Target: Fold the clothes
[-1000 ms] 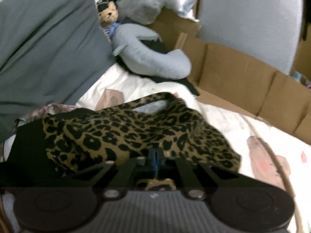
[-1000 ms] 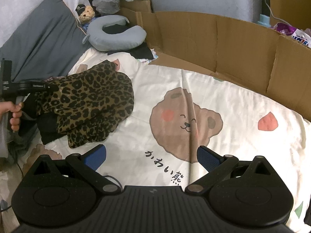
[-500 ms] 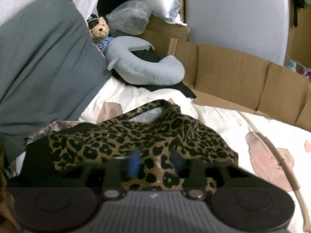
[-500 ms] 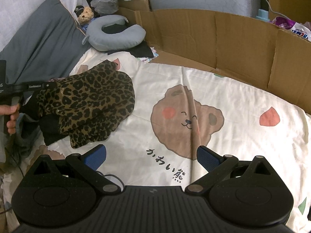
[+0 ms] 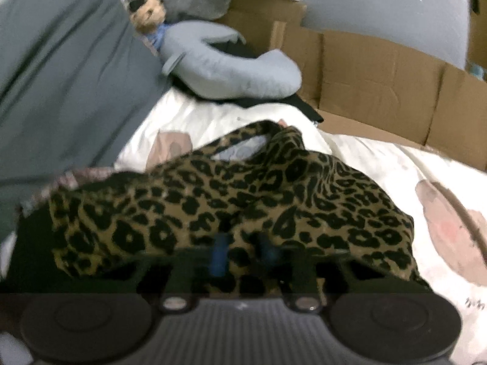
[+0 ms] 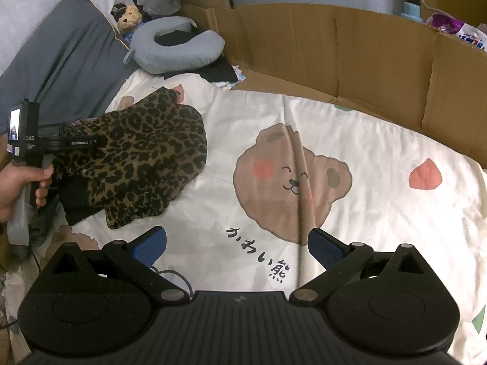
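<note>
- Bed sheet (image 6: 350,140) with the bear print is your folding surface; cardboard wall (image 6: 365,60) behind, grey pillow (image 6: 67,60) and neck pillow (image 6: 176,51) at the far left corner.
- Leopard-print garment (image 6: 143,158) lies bunched at the sheet's left edge, partly on top of a black garment (image 6: 76,200). Not spread yet, so folding proper hasn't started.
- Your left hand-held gripper (image 5: 243,252) is at the near edge of the leopard fabric, jaws closing with cloth between them. That view is blurred, so I can't tell whether the pads already pinch.
- Confirm you've caught leopard fabric only. The black piece sits right underneath; grabbing both will drag it along.
- Looks like you're gripping mid-bunch. Better to take a hem or a corner, otherwise it lifts as a lump.
- Your right hand-held gripper (image 6: 237,243) is wide open and empty, over the bare sheet near the printed characters, well apart from the garment.
- Likely next: bring the right one to a second edge, then pull the garment onto the bear print and flatten it.
- Pull low and slow so the bed sheet doesn't ruck up under it.
</note>
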### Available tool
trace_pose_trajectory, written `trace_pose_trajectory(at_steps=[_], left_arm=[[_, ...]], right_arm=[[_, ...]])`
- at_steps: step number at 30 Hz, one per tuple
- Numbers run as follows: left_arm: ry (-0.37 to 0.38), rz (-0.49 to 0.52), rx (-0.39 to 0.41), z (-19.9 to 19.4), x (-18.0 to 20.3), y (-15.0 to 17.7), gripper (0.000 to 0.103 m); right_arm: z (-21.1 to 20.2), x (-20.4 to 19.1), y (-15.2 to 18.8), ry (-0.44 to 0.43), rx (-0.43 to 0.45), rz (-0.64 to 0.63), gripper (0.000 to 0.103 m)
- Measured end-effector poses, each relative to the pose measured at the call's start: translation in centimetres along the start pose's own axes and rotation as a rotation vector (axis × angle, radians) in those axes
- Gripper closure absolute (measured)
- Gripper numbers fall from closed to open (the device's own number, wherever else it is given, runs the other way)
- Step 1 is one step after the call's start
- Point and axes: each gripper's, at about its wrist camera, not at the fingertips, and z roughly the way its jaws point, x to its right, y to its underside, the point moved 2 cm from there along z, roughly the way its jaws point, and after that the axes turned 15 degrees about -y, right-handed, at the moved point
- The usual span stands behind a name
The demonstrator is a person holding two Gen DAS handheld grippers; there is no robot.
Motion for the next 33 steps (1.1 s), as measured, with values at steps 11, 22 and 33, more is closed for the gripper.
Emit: trace_pose_trajectory(at_steps=[11, 22, 33], left_arm=[[0.219, -0.096, 0.031, -5.8, -0.5, 0.1, 0.101], [0.421, -0.117, -0.053, -9.6, 2.6, 3.4, 0.102], [0.657, -0.028, -0.164, -12.7, 7.9, 6.9, 0.103]], right_arm=[[1.1, 0.1, -0.7, -0.122, -0.005, 0.108, 0.001], [1.2, -0.7, -1.7, -0.184, 0.021, 0.139, 0.005], [2.6, -1.3, -1.9, -0.256, -0.007, 0.217, 0.015]])
